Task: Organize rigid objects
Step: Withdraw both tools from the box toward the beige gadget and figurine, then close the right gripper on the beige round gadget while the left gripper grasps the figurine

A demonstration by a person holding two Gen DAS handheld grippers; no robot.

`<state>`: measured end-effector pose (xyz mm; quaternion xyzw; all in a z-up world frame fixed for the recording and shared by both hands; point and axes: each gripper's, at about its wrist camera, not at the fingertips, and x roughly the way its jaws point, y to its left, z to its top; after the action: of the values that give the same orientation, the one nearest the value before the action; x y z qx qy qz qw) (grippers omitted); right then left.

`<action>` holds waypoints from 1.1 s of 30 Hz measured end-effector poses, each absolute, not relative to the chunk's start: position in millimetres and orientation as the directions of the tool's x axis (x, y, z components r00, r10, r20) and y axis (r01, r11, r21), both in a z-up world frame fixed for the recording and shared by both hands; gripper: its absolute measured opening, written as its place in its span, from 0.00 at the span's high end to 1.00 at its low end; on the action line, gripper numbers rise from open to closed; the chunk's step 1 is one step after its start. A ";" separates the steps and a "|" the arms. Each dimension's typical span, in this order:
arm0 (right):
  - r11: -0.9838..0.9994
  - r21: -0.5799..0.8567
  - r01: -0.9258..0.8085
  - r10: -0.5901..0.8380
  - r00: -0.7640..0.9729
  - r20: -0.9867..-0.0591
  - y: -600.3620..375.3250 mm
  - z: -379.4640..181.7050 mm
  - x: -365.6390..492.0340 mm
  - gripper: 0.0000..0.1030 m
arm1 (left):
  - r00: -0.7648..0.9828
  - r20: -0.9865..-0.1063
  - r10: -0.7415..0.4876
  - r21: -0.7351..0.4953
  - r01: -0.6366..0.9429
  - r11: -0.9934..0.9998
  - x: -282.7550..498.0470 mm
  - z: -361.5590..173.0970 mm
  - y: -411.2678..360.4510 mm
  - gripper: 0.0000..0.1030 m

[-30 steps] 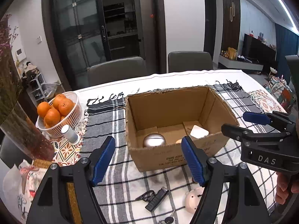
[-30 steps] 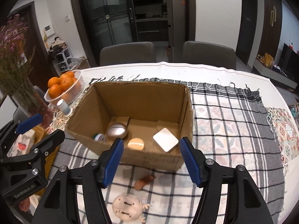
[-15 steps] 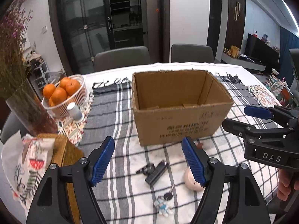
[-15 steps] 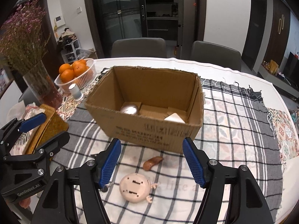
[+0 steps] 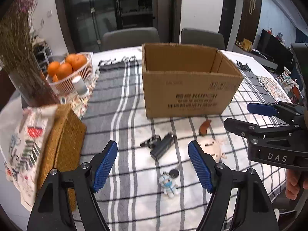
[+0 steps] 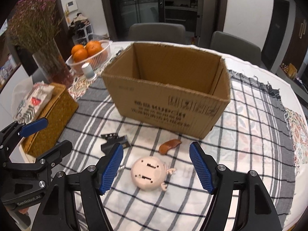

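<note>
An open cardboard box [image 5: 188, 88] stands mid-table, also in the right wrist view [image 6: 169, 94]; its contents are hidden from here. In front of it lie a black clip-like object [image 5: 161, 147] [image 6: 115, 141], a small brown piece [image 5: 205, 126] [image 6: 169, 144], a round pink toy [image 5: 210, 147] [image 6: 149, 174] and a small astronaut keychain figure [image 5: 169, 182]. My left gripper [image 5: 153, 165] is open and empty above the black object and keychain. My right gripper [image 6: 156, 168] is open and empty around the pink toy's position, above it.
A basket of oranges [image 5: 69, 69] with a small white cup [image 5: 79, 85], a vase of dried flowers [image 5: 23, 57] and a woven box with a printed cloth [image 5: 57, 144] stand at the left. A checked cloth [image 6: 250, 134] covers the round table. Chairs [image 6: 156, 31] stand behind.
Both grippers have pulled back from over the box and dropped lower, toward the table's near side. The box's inside is out of sight now and the loose objects in front show.
</note>
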<state>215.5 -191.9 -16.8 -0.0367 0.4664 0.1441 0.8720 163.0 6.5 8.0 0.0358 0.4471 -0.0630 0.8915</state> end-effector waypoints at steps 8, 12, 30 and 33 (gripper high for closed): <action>0.940 0.087 -0.331 0.229 0.419 -0.878 -182.2 -45.6 222.5 0.29 | 0.507 -0.858 -0.086 -0.015 0.142 0.990 161.4 -22.3 7.5 0.27; 0.934 0.088 -0.346 0.223 0.374 -0.900 -181.2 -58.4 225.6 0.29 | 0.459 -0.882 -0.104 -0.040 0.148 0.988 163.0 -35.8 6.4 0.27; 0.914 0.120 -0.388 0.230 0.249 -0.941 -171.3 -108.8 246.2 0.21 | 0.275 -0.944 -0.182 -0.147 0.144 0.979 173.7 -84.5 4.6 0.32; 0.909 0.138 -0.394 0.247 0.242 -0.938 -171.0 -112.7 248.8 0.21 | 0.264 -0.947 -0.184 -0.153 0.135 0.979 175.8 -89.2 3.2 0.33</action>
<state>248.8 -171.0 -112.7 -0.0632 0.5807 0.2040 0.7856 175.8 3.2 -89.2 -0.0206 0.5981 -0.1002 0.7949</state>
